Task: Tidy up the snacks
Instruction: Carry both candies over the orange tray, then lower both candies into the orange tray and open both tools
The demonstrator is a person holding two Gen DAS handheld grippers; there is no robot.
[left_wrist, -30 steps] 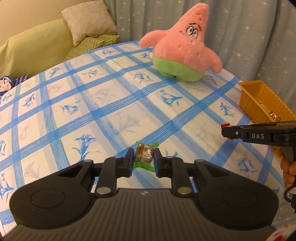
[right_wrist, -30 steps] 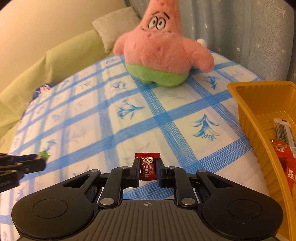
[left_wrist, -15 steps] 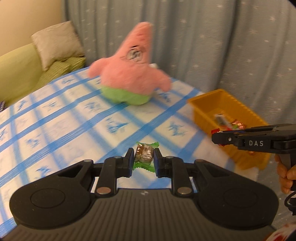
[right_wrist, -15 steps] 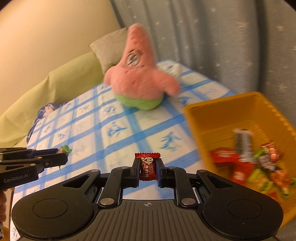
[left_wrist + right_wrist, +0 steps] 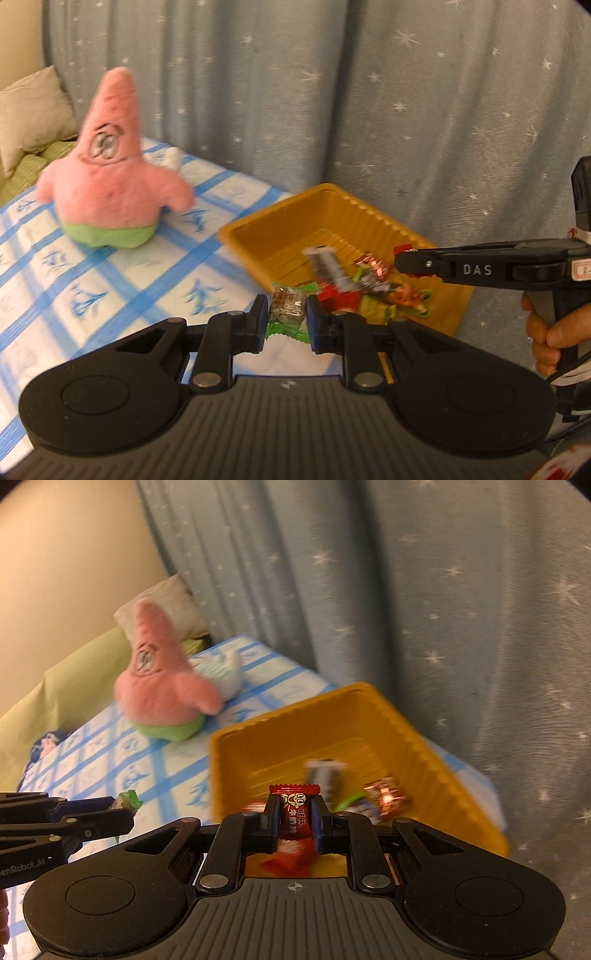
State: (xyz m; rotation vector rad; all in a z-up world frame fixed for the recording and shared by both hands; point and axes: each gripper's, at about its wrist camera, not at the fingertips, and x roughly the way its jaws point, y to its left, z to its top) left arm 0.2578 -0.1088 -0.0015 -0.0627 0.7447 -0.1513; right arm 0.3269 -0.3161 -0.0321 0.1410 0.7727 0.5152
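Note:
My left gripper [image 5: 287, 318] is shut on a green-wrapped candy [image 5: 289, 305] and hangs just before the near left wall of the yellow tray [image 5: 266, 236]. In the right wrist view my right gripper [image 5: 294, 818] is shut on a red-wrapped candy [image 5: 294, 805] over the near part of the same yellow tray [image 5: 236, 760]. Several wrapped snacks [image 5: 354, 288] lie inside the tray. The right gripper [image 5: 402, 263] also shows from the side in the left wrist view, above the tray's right half. The left gripper [image 5: 125, 806] with its green candy shows at the left of the right wrist view.
A pink starfish plush [image 5: 107, 181] stands on the blue-checked tablecloth [image 5: 66, 280] left of the tray. A grey star-patterned curtain [image 5: 369, 110] hangs right behind the table's edge. A cushion [image 5: 26, 110] and a green sofa [image 5: 74, 679] lie beyond the plush. A hand [image 5: 546, 332] holds the right gripper's handle.
Both grippers have swung right and a little up, from over the open tablecloth to the yellow tray, each keeping its candy. The plush has slid to the left of both views.

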